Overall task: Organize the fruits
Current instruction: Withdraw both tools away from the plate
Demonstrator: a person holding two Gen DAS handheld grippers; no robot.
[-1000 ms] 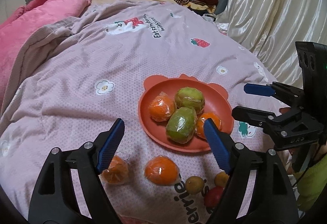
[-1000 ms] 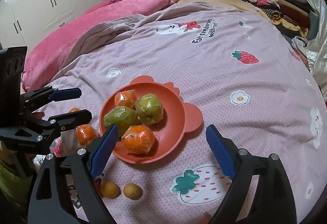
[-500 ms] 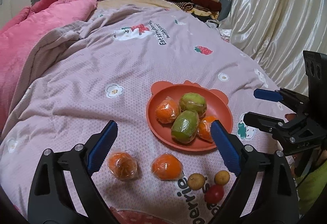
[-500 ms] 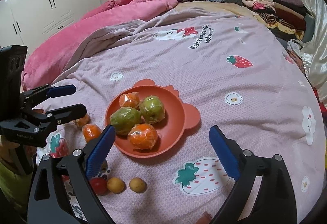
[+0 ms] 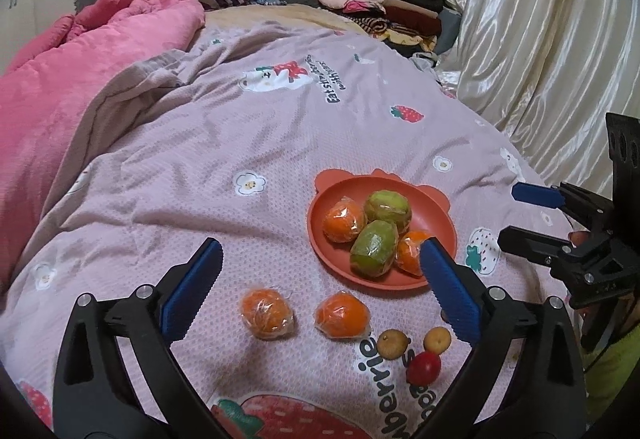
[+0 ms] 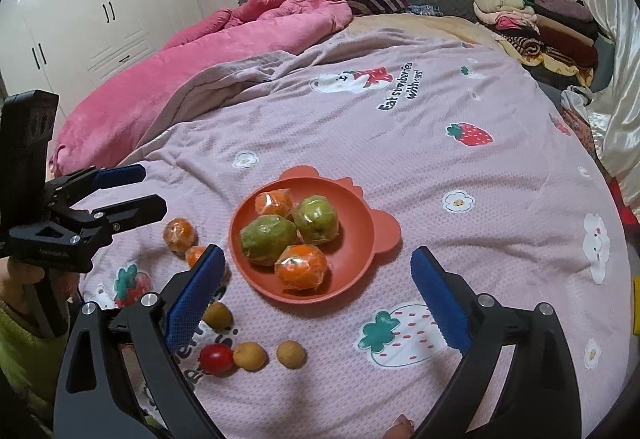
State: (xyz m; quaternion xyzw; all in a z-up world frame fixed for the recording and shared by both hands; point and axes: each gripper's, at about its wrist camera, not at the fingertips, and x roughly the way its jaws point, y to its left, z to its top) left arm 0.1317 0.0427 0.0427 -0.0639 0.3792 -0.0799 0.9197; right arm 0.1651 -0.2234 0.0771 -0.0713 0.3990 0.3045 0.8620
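Fruits sit split between plate and bedspread: the orange plate at right of centre in your left wrist view carries two wrapped oranges and two wrapped green fruits, while two more wrapped oranges, two small yellow-brown fruits and one small red fruit lie loose on the quilt below it.

Your left gripper is opening, its jaws already wide, with nothing between the pads; the two loose oranges lie on the quilt under the gap. The left loose orange sits lower centre of that frame, the right loose orange just beside it and closer to the plate rim. Both lie straight ahead of this gripper, so your left hand looks the nearer one for them. They are roundish, with no clear long axis to line up on.

Your right gripper stands wide and empty too. In its view the plate fills the centre, and the small fruits lie at lower left, near its left finger. Those seem to fall to your right hand.
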